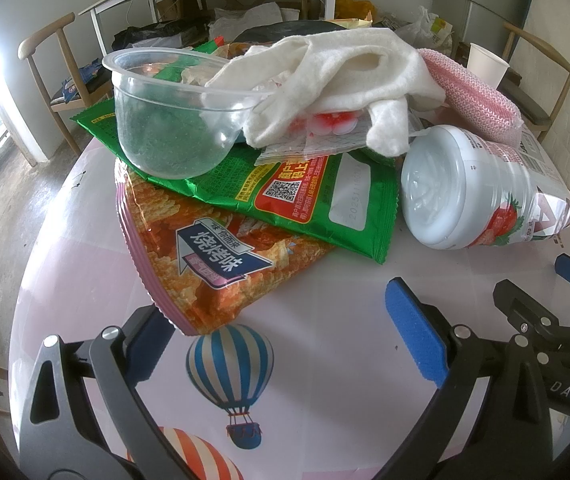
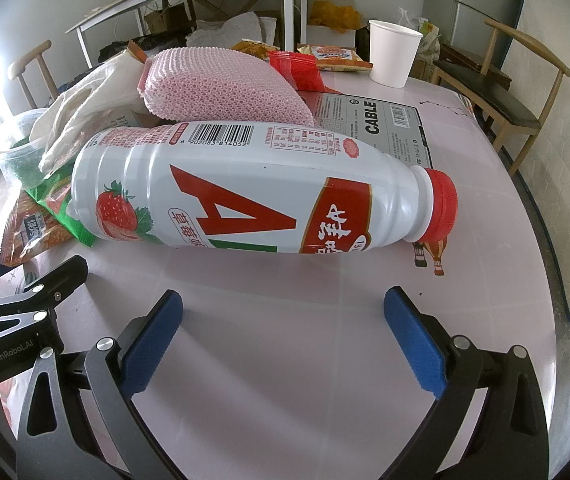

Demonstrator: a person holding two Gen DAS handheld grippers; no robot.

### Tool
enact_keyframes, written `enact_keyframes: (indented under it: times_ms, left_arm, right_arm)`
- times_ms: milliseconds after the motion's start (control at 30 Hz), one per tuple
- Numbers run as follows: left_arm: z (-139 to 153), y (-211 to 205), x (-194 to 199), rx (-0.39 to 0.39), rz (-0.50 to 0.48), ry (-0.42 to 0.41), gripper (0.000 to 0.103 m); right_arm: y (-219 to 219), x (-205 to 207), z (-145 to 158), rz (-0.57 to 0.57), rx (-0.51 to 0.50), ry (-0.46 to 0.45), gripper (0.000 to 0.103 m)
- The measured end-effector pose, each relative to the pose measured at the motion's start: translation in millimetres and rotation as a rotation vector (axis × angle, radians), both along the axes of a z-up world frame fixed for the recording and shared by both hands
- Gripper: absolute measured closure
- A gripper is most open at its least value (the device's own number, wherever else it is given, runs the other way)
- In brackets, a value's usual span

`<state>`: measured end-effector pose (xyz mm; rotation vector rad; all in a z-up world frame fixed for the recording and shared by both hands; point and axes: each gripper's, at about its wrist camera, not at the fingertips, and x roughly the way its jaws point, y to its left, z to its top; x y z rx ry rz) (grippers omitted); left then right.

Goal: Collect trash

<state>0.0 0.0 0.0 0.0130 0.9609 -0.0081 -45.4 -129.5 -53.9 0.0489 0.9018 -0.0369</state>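
Lying on its side on the pink table (image 2: 325, 320), the strawberry milk bottle (image 2: 245, 188) serves as the landmark for everything else. Its red cap (image 2: 441, 206) points toward the right of the right wrist view, and its white base faces the left wrist camera.

The right gripper (image 2: 281, 332) hovers just in front of the bottle with its blue pads (image 2: 413, 344) spread wide apart, nothing between them. The left gripper (image 1: 281, 336) sits to the left of the bottle, also spread wide; its left pad lies under the near corner of an orange chip bag (image 1: 209, 256), and whether it touches the bag cannot be told.

Left of the bottle, the orange chip bag lies flat on the table with a green snack bag (image 1: 285, 184) overlapping it. A clear plastic bowl (image 1: 173, 116) rests on the green bag. A white cloth (image 1: 345, 76) drapes over the pile just behind the bottle, touching the bowl's rim. A pink mesh sponge (image 2: 225, 84) lies directly behind the bottle, on a flat grey box marked CABLE (image 2: 377, 120). Well behind the bottle, a white paper cup (image 2: 393, 54) stands upright near more snack wrappers (image 2: 333, 58).
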Motion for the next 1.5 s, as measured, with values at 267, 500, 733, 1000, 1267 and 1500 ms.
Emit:
enact_keyframes:
  times_ms: [267,500,733,1000,1267,1500]
  left_arm:
    - [0.0,0.0,0.0,0.0,0.0,0.0,0.007]
    - [0.0,0.0,0.0,0.0,0.0,0.0,0.007]
    - [0.0,0.0,0.0,0.0,0.0,0.0,0.007]
    - [0.0,0.0,0.0,0.0,0.0,0.0,0.007]
    - [-0.6,2.3,-1.7,-0.005,-0.013,0.02,0.007]
    - [11.9,20.8,-50.1,-0.107,-0.173,-0.01,0.007]
  right_arm:
    - [0.0,0.0,0.0,0.0,0.0,0.0,0.006]
    - [0.0,0.0,0.0,0.0,0.0,0.0,0.006]
    - [0.0,0.0,0.0,0.0,0.0,0.0,0.006]
    - [0.0,0.0,0.0,0.0,0.0,0.0,0.006]
    - [-0.1,-3.9,0.7,0.04,-0.001,0.008,0.006]
    - [6.4,-37.7,3.7,0.146,0.063,0.073,0.006]
